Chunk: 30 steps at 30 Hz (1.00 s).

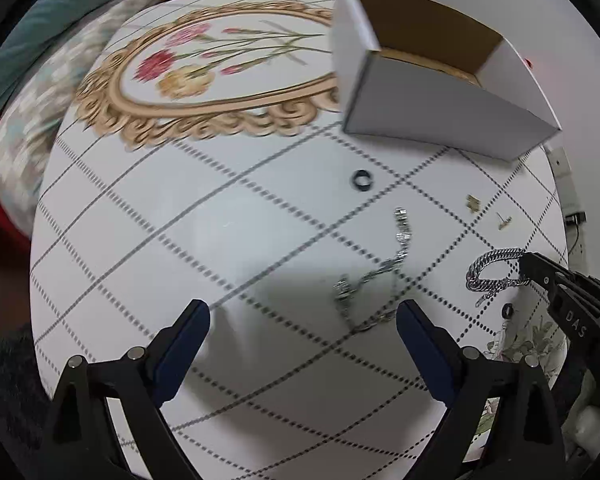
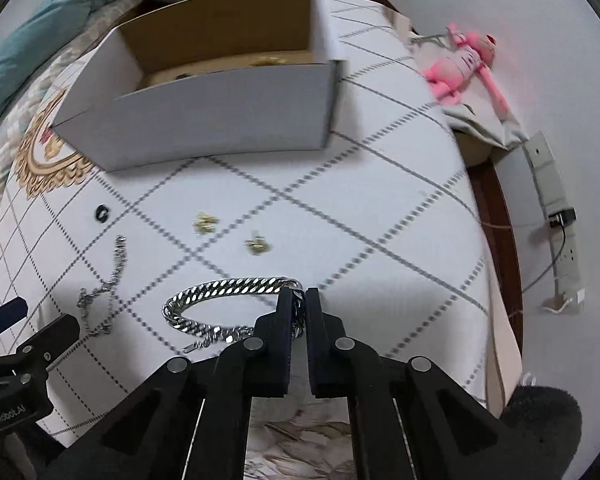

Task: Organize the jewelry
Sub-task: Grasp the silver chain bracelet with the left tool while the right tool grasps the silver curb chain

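Note:
A thick silver curb-chain bracelet [image 2: 220, 292] lies on the patterned tablecloth; my right gripper [image 2: 299, 296] is shut on its right end. The bracelet also shows in the left wrist view [image 1: 490, 270], with the right gripper [image 1: 530, 266] at it. My left gripper [image 1: 302, 312] is open and empty, above a thin silver chain [image 1: 380, 276], also seen in the right wrist view [image 2: 106, 284]. A black ring [image 1: 363, 180] [image 2: 102, 213] and two small gold earrings [image 2: 205, 222] [image 2: 257, 245] lie nearby. A white cardboard box [image 2: 204, 116] [image 1: 440, 108] stands beyond, open-topped, with something gold inside.
A small dark ring [image 1: 508, 312] lies near the bracelet. A pink plush toy [image 2: 466, 66] lies at the far right by the wall. A power strip [image 2: 556, 200] runs along the wall. Bedding [image 1: 40, 100] borders the table on the left.

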{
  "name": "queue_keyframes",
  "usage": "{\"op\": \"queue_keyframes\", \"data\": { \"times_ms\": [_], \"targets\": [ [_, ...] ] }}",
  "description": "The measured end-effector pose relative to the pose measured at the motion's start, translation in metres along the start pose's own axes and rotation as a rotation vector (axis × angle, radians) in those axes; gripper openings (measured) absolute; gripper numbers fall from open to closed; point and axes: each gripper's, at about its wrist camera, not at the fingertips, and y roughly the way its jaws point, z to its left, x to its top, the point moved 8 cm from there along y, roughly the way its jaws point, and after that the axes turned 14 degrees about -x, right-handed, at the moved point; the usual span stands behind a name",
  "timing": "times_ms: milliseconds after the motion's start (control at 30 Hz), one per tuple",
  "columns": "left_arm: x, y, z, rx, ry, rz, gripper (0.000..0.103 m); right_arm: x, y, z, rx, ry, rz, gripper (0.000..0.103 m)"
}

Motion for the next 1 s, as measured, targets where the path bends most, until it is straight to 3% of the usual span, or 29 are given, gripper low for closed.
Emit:
{"op": "queue_keyframes", "data": {
  "times_ms": [67, 133, 200, 267, 333, 633, 1000],
  "targets": [
    [-0.002, 0.007, -0.006, 0.005, 0.028, 0.021, 0.064, -0.002, 0.001, -0.01, 0.001, 0.013, 0.01, 0.006],
    [-0.003, 0.011, -0.011, 0.036, 0.064, 0.023, 0.061, -0.002, 0.002, -0.014, 0.004, 0.021, 0.017, 0.006],
    [-0.005, 0.011, -0.02, 0.035, 0.103, 0.012, 0.048, -0.002, 0.003, -0.015, 0.008, 0.026, 0.021, 0.006],
    [-0.005, 0.011, -0.027, 0.031, 0.126, 0.01, 0.024, -0.001, 0.003, -0.015, 0.008, 0.03, 0.023, 0.006],
    [-0.006, 0.012, -0.033, 0.023, 0.149, 0.009, 0.007, 0.0, 0.003, -0.014, 0.009, 0.034, 0.025, 0.006],
    [-0.005, 0.002, -0.04, -0.047, 0.137, -0.014, 0.004, 0.008, -0.004, -0.02, 0.065, 0.062, 0.025, 0.006],
    [0.017, -0.082, -0.063, -0.163, 0.151, -0.133, 0.004, 0.028, -0.069, -0.024, 0.191, 0.083, -0.047, 0.006]
  ]
}}
